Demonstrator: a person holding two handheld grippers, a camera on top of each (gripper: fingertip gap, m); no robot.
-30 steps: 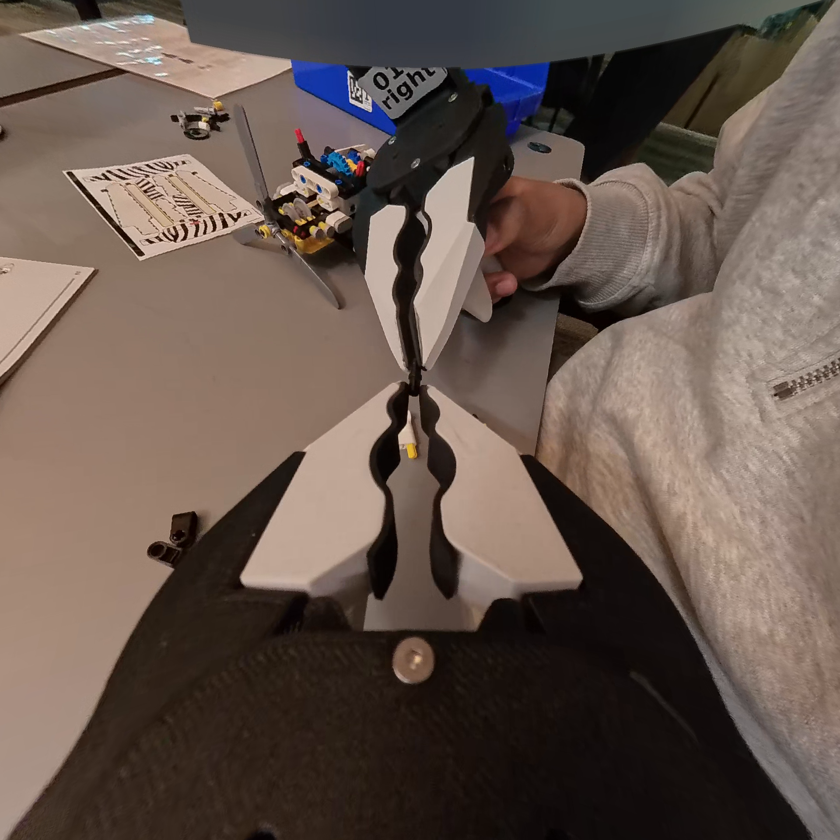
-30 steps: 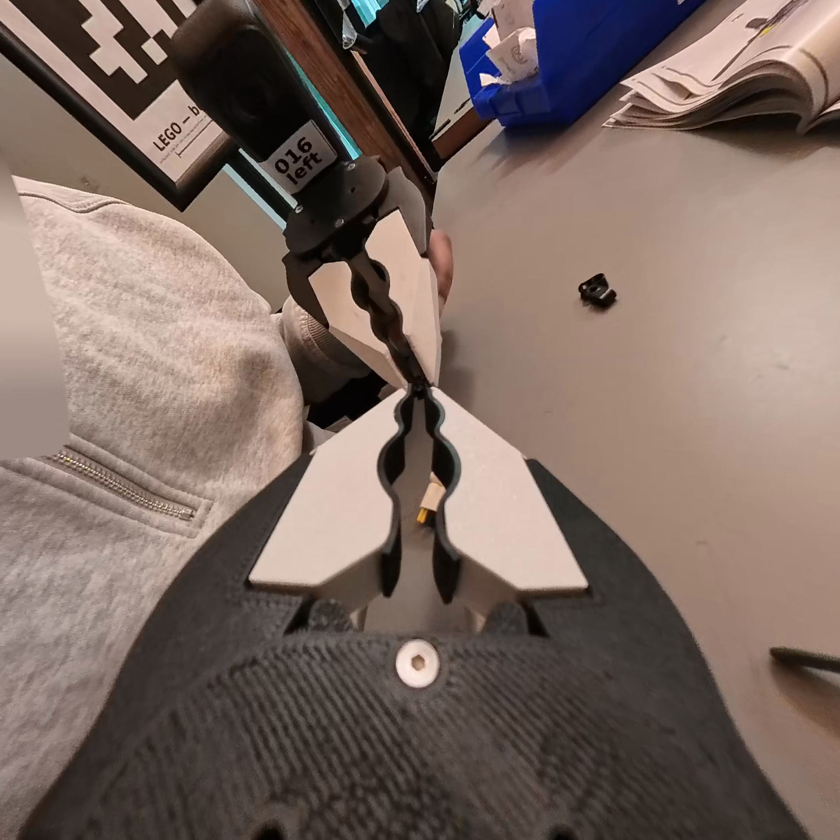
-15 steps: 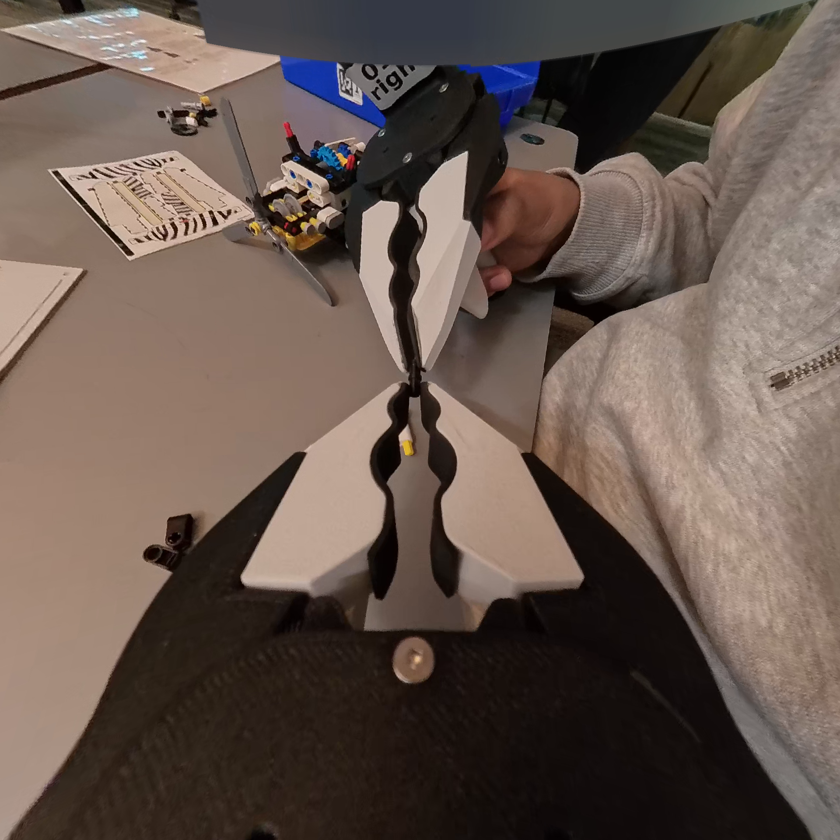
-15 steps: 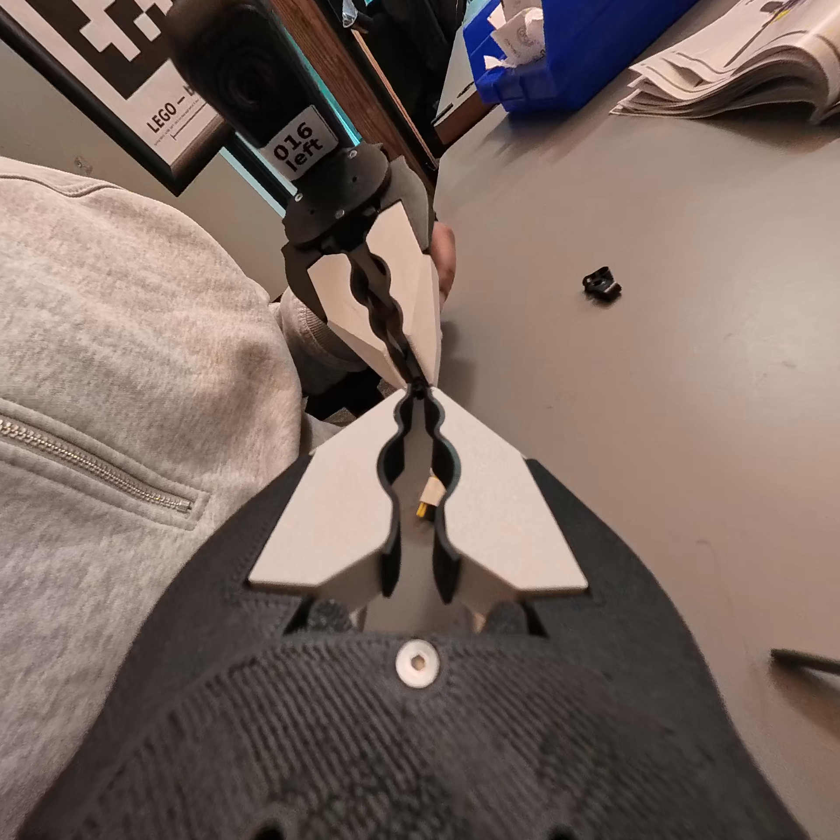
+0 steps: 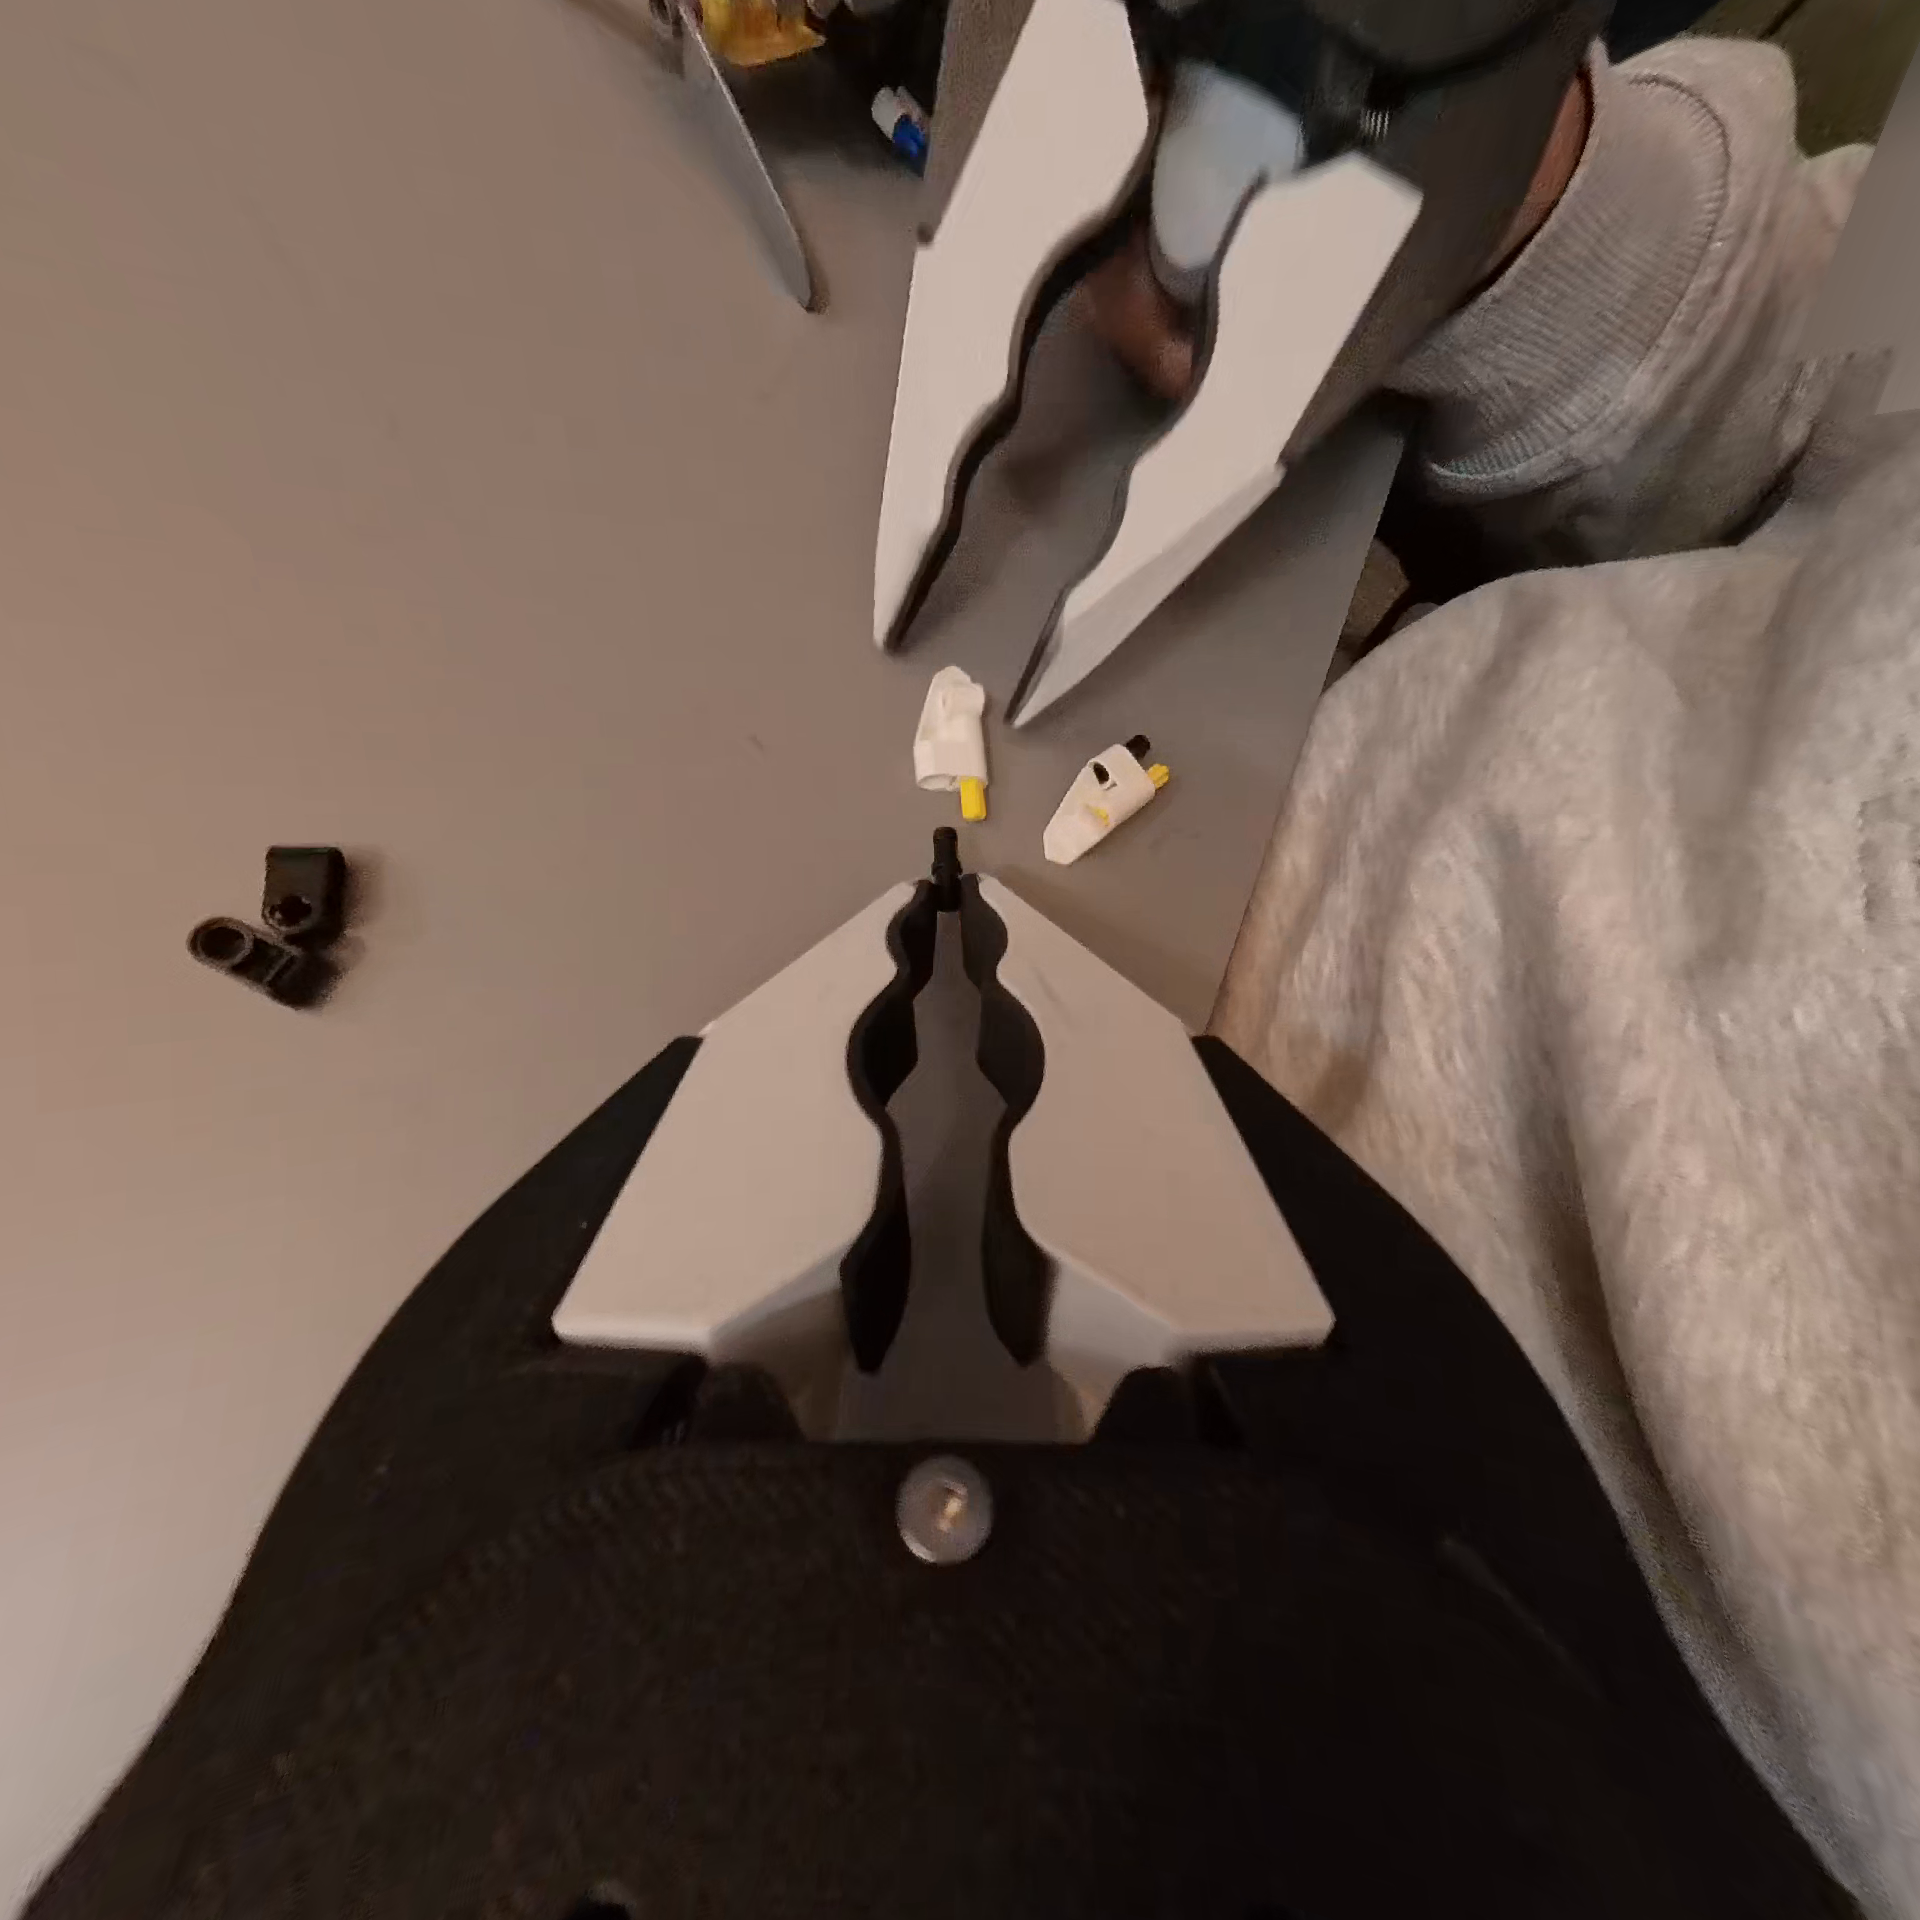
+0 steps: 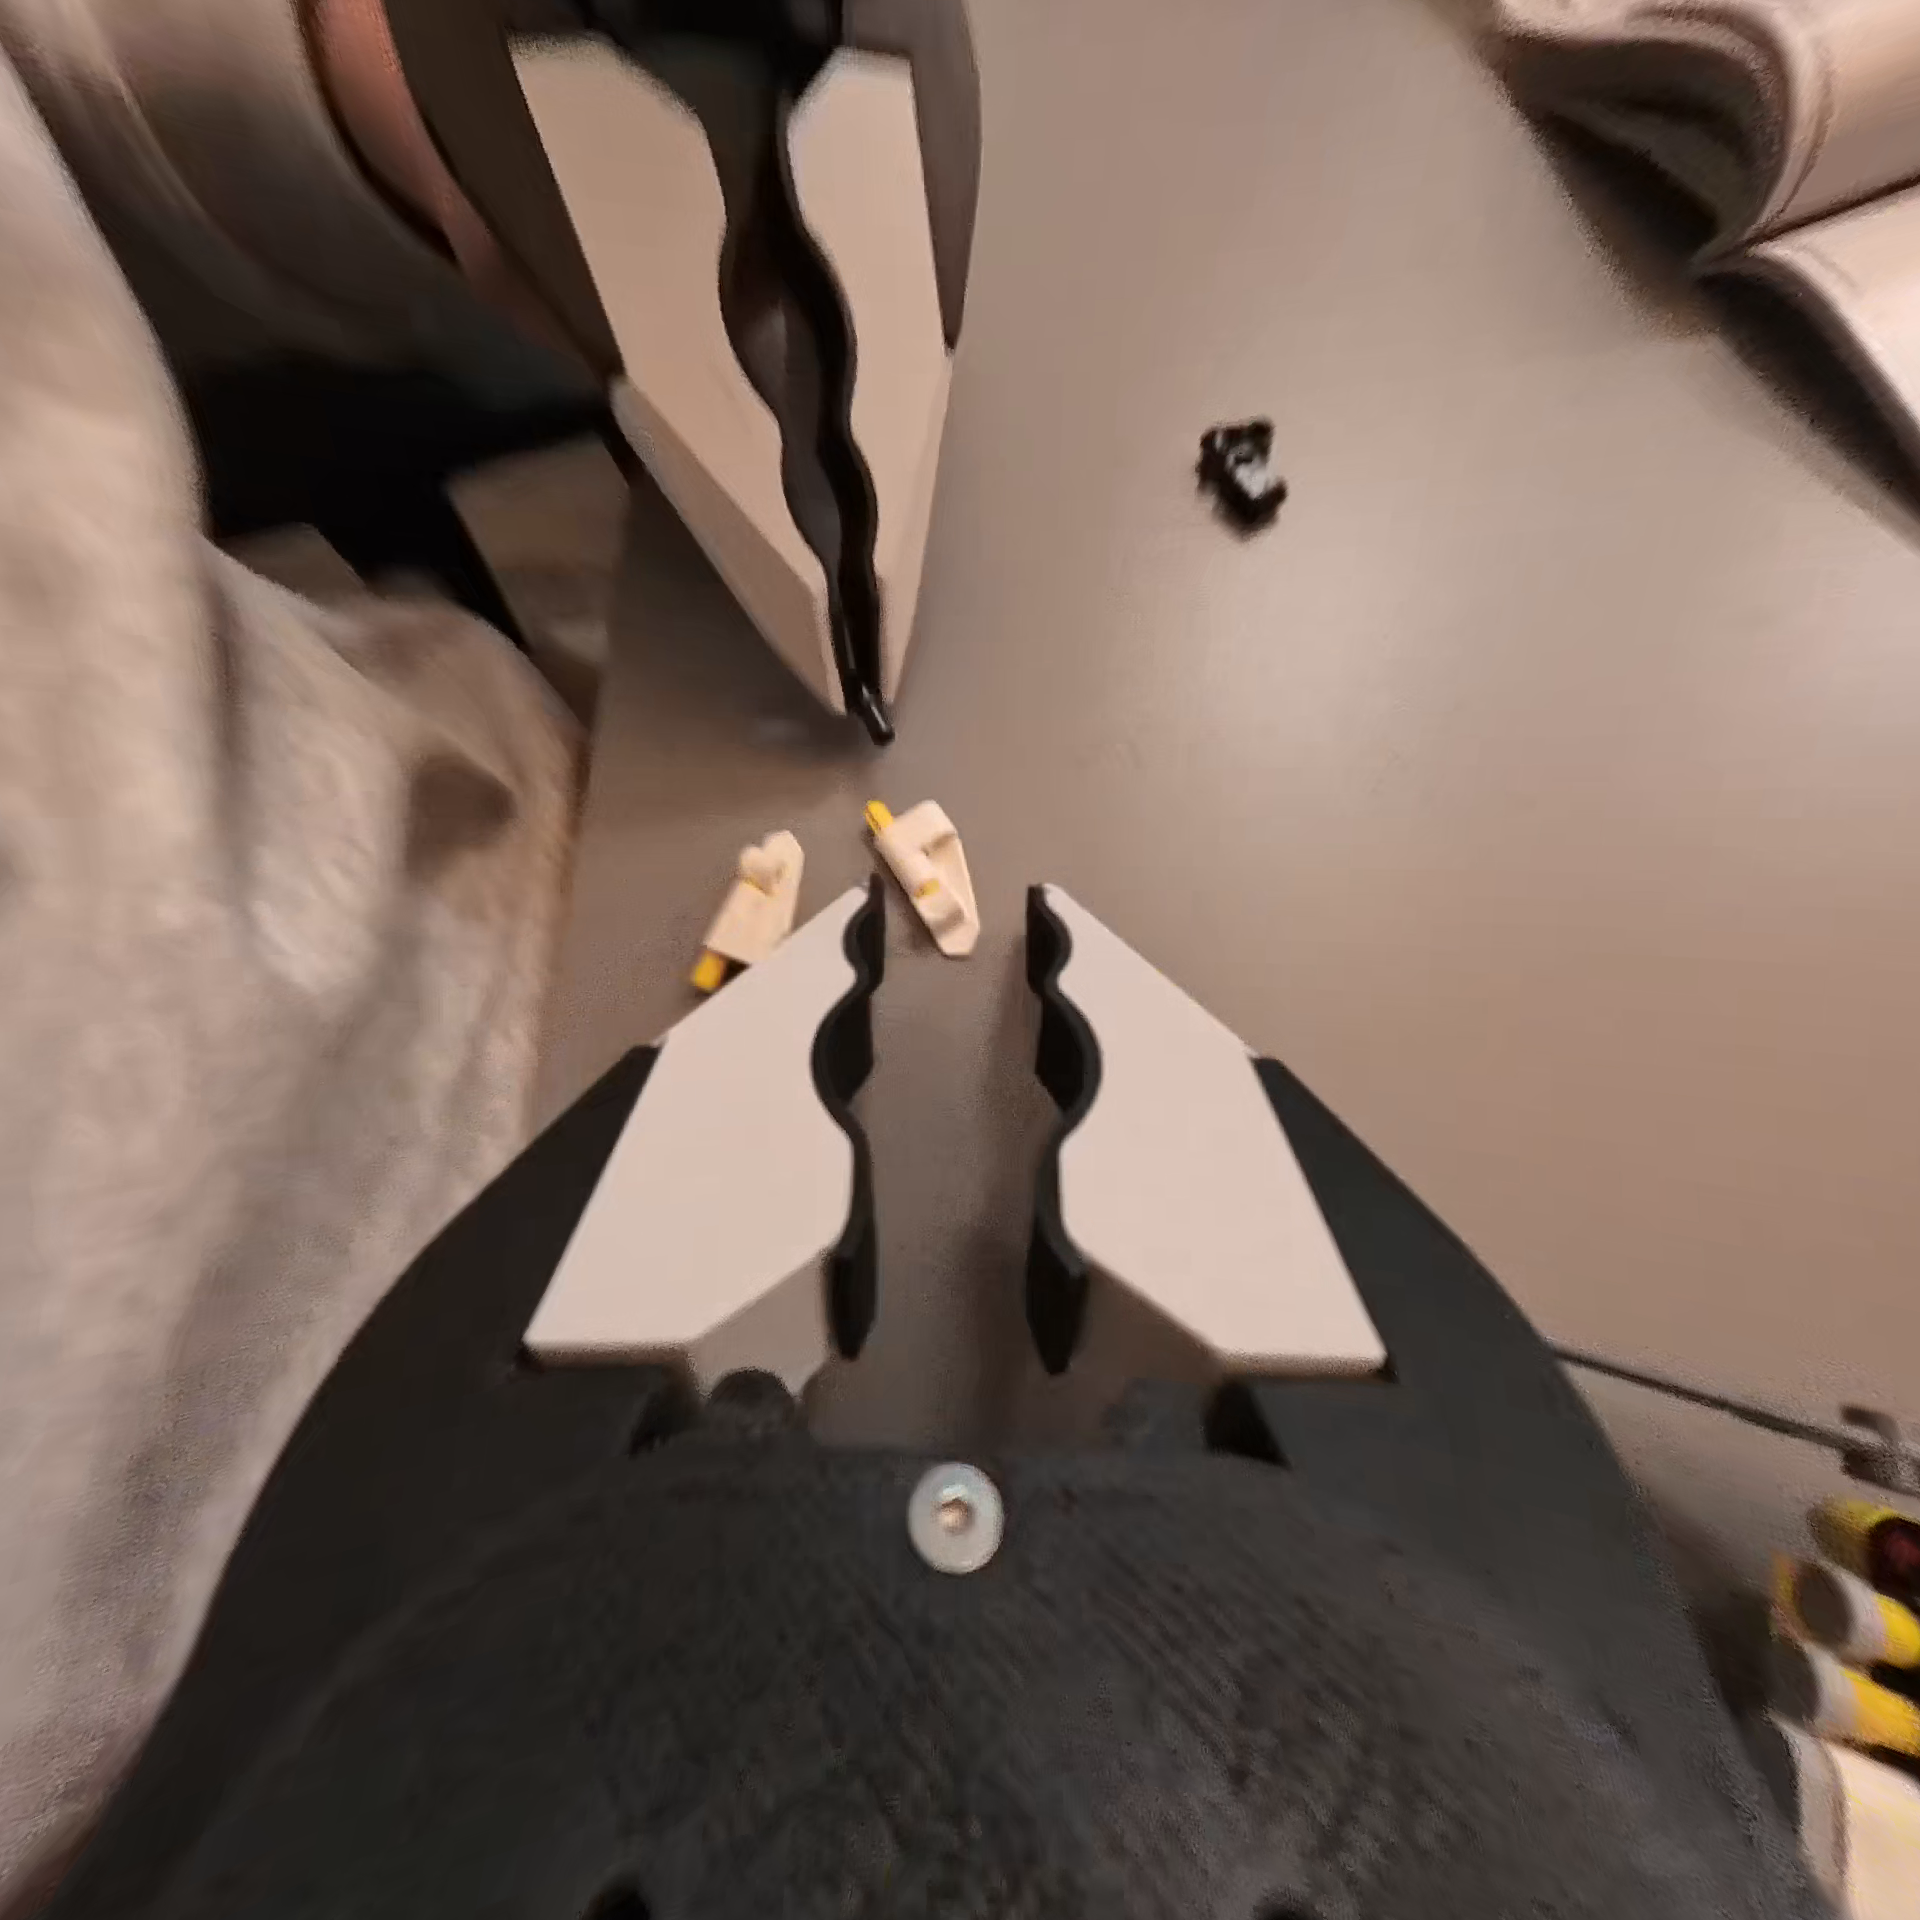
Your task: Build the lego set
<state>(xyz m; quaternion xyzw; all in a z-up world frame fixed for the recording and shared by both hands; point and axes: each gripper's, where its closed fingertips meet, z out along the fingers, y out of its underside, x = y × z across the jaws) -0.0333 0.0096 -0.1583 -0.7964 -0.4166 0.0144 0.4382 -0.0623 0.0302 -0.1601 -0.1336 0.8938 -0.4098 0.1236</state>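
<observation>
My left gripper (image 5: 940, 883) pinches a black pin (image 5: 943, 844); right gripper (image 6: 951, 894) gapes empty. Risk: pin slips beside the white pieces (image 5: 948, 740).

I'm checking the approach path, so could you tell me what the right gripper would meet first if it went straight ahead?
Most likely the white piece lying just past the open right gripper, between its tips. The second white piece sits off to one side. Depth is unclear.

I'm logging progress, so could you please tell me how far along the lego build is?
Done: a partly built model shows at the left view's top edge. In hand: the left gripper pinches a black pin; the right gripper is open. Left: two white pieces and a black connector lie loose.
</observation>
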